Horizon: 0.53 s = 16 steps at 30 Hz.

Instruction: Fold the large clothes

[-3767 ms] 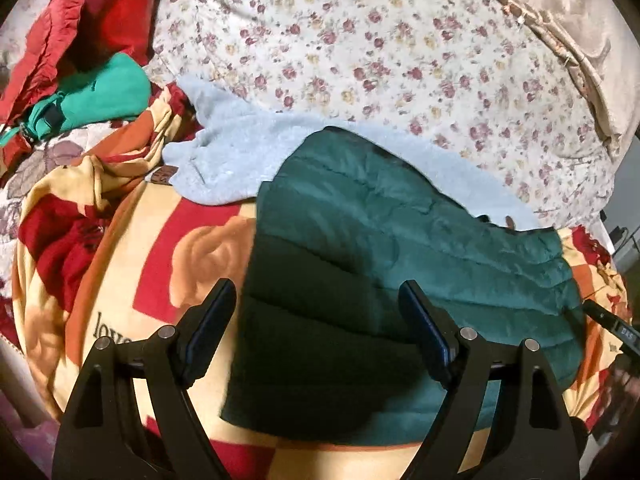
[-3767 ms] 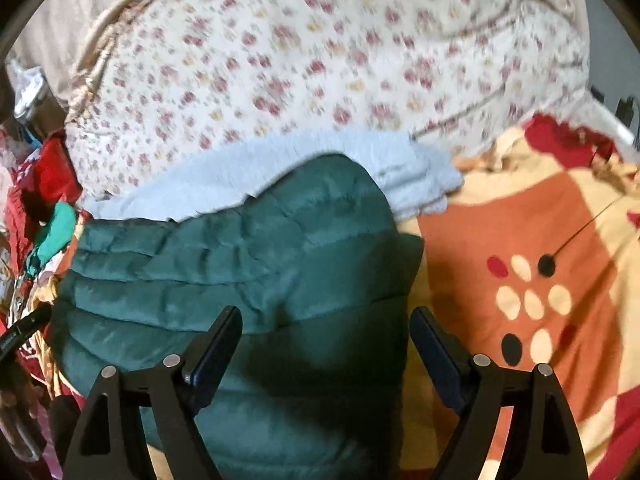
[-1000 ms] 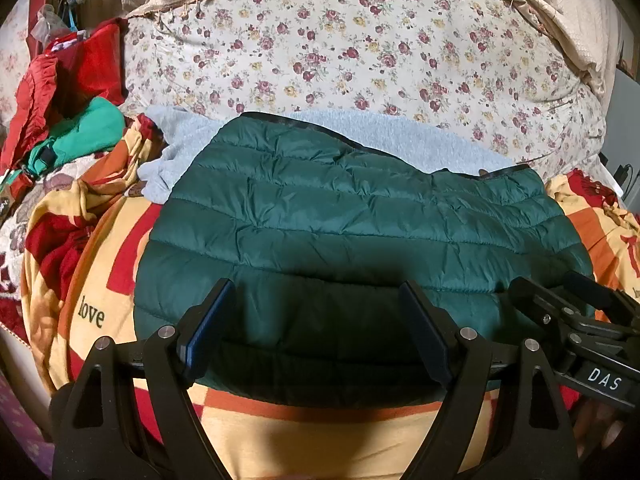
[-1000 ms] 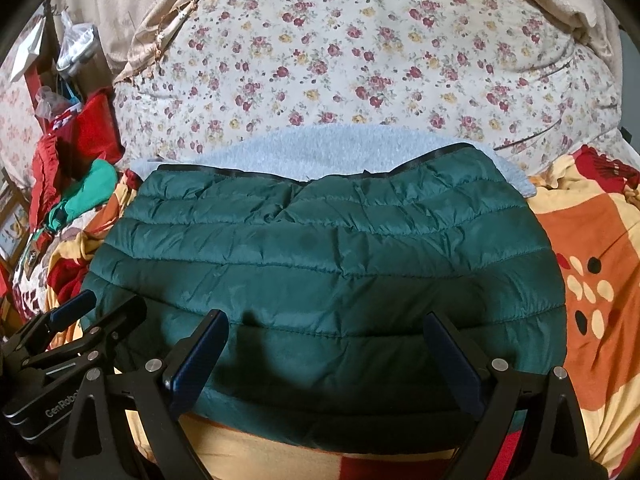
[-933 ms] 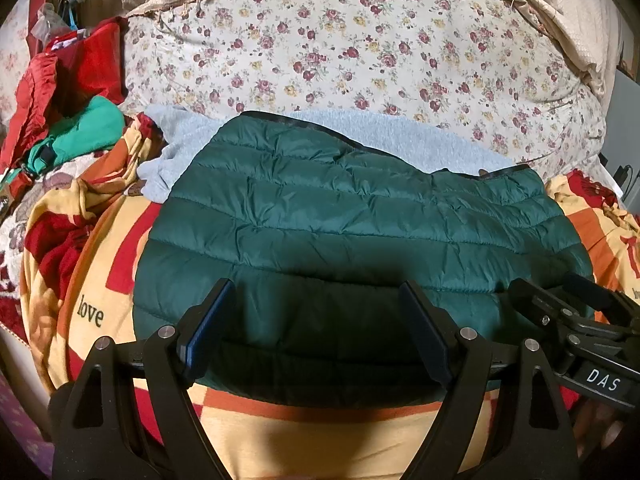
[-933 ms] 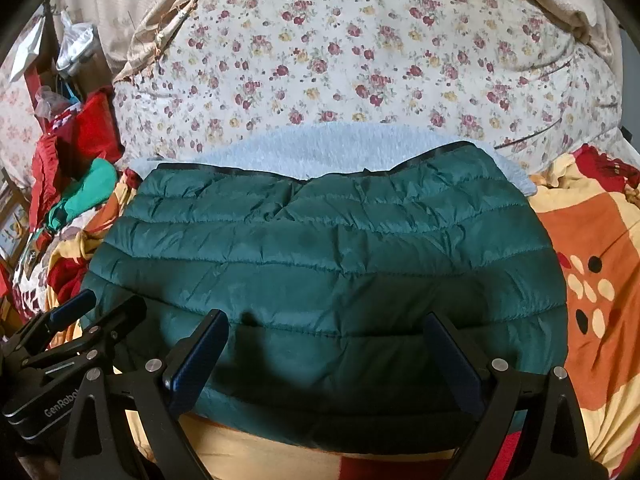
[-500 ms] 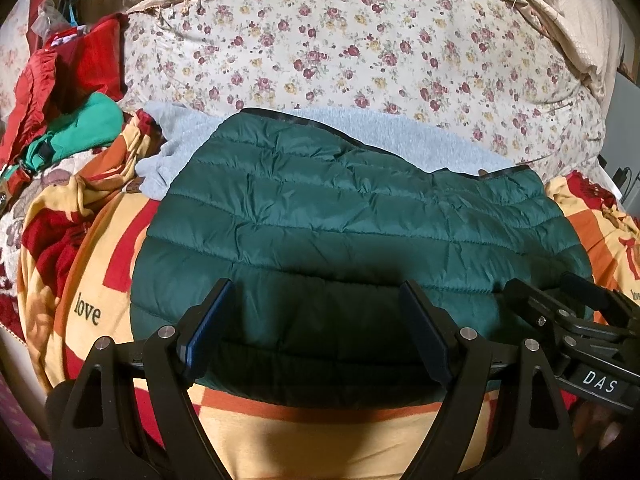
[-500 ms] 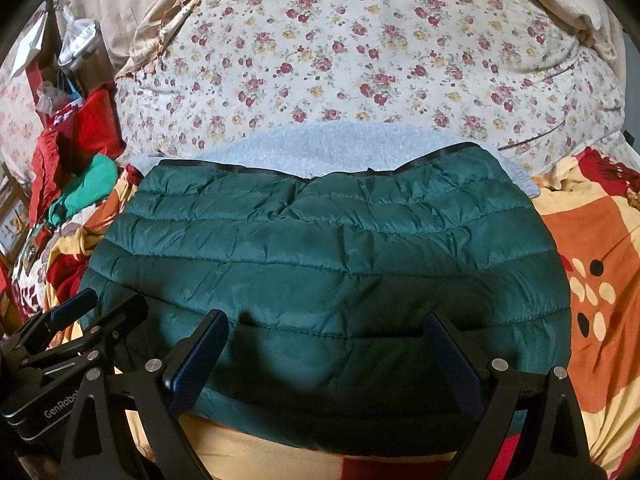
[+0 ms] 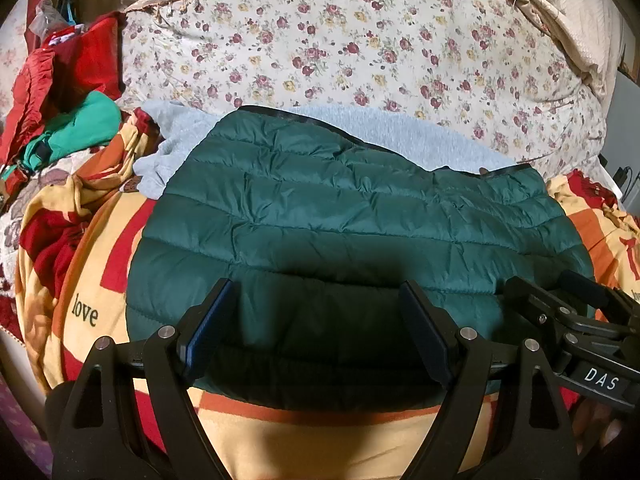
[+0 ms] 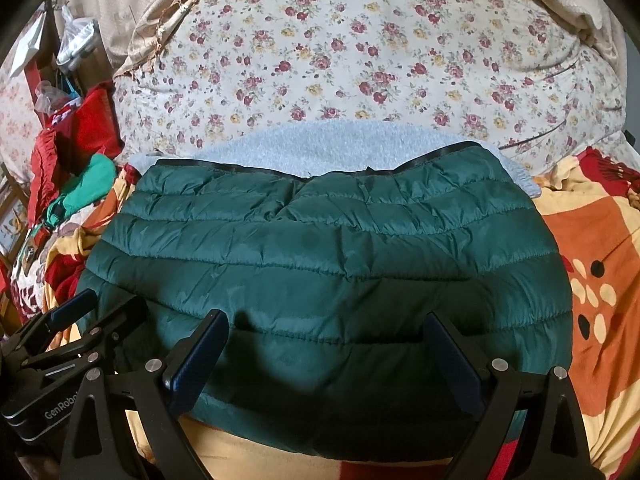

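A dark green quilted puffer jacket (image 9: 340, 216) (image 10: 320, 256) lies folded into a wide flat bundle on the bed, its black-trimmed edge at the far side. Under its far edge shows a pale blue fleece garment (image 9: 400, 128) (image 10: 320, 148). My left gripper (image 9: 316, 320) hovers open over the jacket's near edge with nothing between its fingers. My right gripper (image 10: 324, 348) is open too, above the near edge further right, and holds nothing. Each gripper shows in the other's view: the right gripper (image 9: 576, 320) at the right side, the left gripper (image 10: 72, 320) at the lower left.
The jacket rests on an orange, red and yellow blanket (image 9: 80, 280) (image 10: 600, 240) with the word "love". Behind lies a floral quilt (image 9: 360, 40) (image 10: 360, 60). Red clothes (image 9: 60, 76) (image 10: 76, 128) and a bright green garment (image 9: 80, 128) (image 10: 88, 184) are piled at the left.
Since the earliest frames the jacket has gone from a narrower, skewed bundle to a wide flat fold, and both grippers have drawn back. Over the last second nothing has moved.
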Available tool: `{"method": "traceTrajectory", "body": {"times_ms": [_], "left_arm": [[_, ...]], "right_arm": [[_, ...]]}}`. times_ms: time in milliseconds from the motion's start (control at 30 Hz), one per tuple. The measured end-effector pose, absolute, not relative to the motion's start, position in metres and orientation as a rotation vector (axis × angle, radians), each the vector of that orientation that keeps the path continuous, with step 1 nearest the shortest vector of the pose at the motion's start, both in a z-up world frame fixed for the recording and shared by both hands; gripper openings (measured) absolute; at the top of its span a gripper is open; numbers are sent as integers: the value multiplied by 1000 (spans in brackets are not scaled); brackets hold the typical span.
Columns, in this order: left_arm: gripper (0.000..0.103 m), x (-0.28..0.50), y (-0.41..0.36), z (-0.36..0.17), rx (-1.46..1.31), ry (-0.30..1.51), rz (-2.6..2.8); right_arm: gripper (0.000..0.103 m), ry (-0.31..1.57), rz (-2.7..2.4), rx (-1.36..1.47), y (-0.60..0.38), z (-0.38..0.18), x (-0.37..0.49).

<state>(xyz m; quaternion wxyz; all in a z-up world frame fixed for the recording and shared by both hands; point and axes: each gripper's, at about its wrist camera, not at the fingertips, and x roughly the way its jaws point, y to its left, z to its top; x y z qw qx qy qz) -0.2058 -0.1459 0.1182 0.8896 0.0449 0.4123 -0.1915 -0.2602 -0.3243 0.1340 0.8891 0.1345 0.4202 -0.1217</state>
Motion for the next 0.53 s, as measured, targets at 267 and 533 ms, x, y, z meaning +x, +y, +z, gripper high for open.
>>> {"method": "traceTrajectory", "body": {"times_ms": [267,533], "left_arm": [[84,-205,-147,117,91,861,-401],[84,-203,-151,115,106,842,-425]], "right_arm": [[97,880,-248,276,-328,131,-257],[97,874,-231,292,-333,132,-256]]}}
